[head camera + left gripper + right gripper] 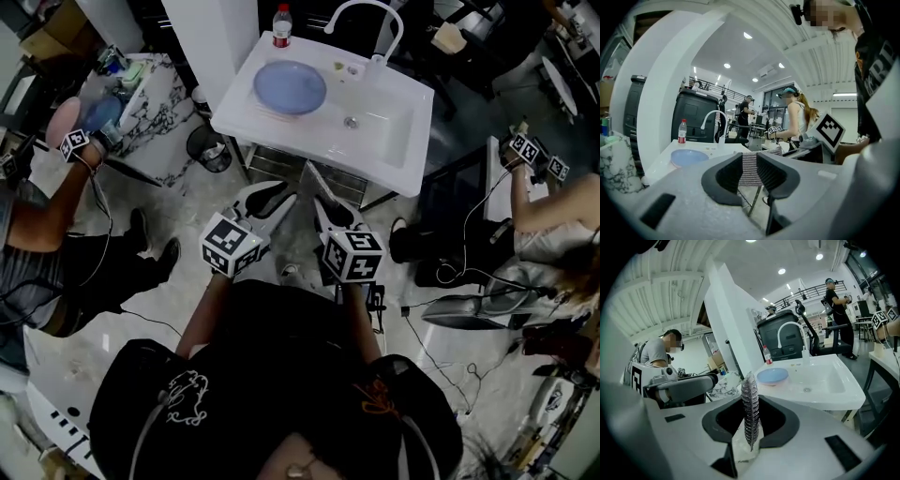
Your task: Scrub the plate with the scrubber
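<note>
A light blue plate lies on the left side of the white sink, also visible as the plate and the plate. I hold both grippers side by side in the air below the sink's front edge, well short of the plate. My right gripper is shut on a silvery wire-mesh scrubber, seen edge-on and upright. My left gripper has its jaws a little apart; the scrubber shows through the gap, beyond them.
A curved faucet and a red-capped bottle stand at the sink's back. A marble-topped table and a dark bin are to the left. A seated person is at the left, another person at the right. Cables lie on the floor.
</note>
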